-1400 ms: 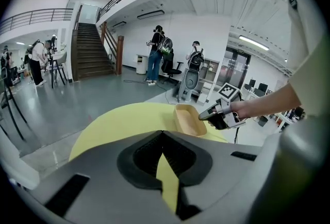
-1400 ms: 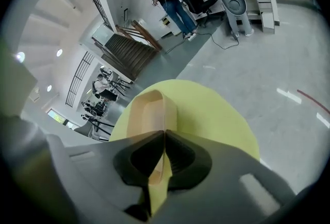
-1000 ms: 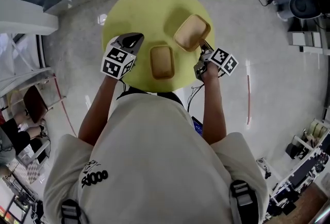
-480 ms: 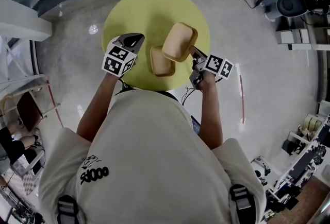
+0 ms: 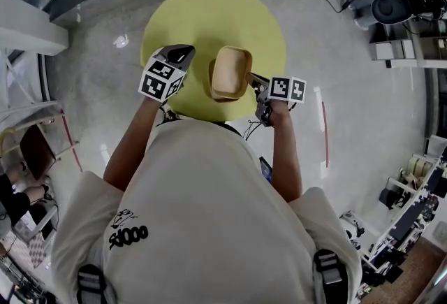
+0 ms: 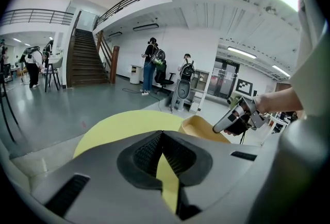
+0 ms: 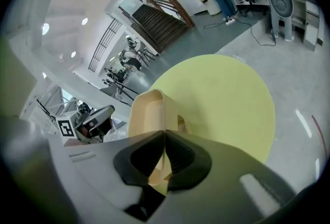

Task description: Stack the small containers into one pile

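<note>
My right gripper (image 5: 253, 79) is shut on the near rim of a tan rectangular container (image 5: 231, 70), which it holds tilted above the yellow round table (image 5: 209, 9). A second tan container (image 5: 211, 81) lies right under it, mostly hidden; only its left edge shows. In the right gripper view the held container (image 7: 147, 112) stands up from the jaws (image 7: 165, 133), and the other container (image 7: 183, 124) peeks out behind it. My left gripper (image 5: 179, 55) hovers at the table's left near edge, shut with nothing in it (image 6: 162, 134). From there I see the held container (image 6: 202, 127) and the right gripper (image 6: 219, 127).
The table (image 6: 118, 124) stands on a glossy grey floor. Equipment (image 5: 394, 5) sits at the far right, and a chair (image 5: 36, 145) at the left. People (image 6: 153, 66) stand far off near a staircase (image 6: 85, 61).
The right gripper has carried the tan container leftwards from the table's right side to above the second container. The left gripper has stayed put.
</note>
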### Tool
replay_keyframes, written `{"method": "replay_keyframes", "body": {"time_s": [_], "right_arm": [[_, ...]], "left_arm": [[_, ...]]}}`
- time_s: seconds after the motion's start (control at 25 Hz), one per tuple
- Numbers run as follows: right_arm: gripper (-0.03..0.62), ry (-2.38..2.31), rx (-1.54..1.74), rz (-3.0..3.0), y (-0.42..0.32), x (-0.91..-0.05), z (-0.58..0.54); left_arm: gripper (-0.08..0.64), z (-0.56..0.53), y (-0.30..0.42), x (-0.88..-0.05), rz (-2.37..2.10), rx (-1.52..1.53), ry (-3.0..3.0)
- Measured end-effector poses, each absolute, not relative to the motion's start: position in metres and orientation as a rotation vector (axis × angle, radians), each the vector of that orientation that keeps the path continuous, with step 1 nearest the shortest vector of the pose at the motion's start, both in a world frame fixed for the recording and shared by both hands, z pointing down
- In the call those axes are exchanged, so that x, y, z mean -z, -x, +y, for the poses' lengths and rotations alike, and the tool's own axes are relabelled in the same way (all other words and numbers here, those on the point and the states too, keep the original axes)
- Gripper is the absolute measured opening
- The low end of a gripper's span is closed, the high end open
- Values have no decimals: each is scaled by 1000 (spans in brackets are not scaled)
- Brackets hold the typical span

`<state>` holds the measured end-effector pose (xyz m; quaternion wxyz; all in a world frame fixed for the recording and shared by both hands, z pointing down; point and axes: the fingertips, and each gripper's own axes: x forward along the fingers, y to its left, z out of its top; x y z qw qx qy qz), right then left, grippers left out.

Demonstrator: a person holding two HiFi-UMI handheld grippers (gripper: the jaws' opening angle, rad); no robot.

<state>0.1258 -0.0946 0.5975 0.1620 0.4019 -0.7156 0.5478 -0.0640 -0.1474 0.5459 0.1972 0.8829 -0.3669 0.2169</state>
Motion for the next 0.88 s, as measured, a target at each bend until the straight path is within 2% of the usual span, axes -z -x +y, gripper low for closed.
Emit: {"method": "replay_keyframes", "body": {"time_s": [0.4,0.88], "right_arm": [[23,-939,-1530,-1897,-117,-640,-69],[23,-918,-1414,-1876,-119,-652,-91]], "left_arm": [[6,-142,79,-551,-1080,-626,-2429],[6,-137,91,-556,-1134,-633,-2378]]}}
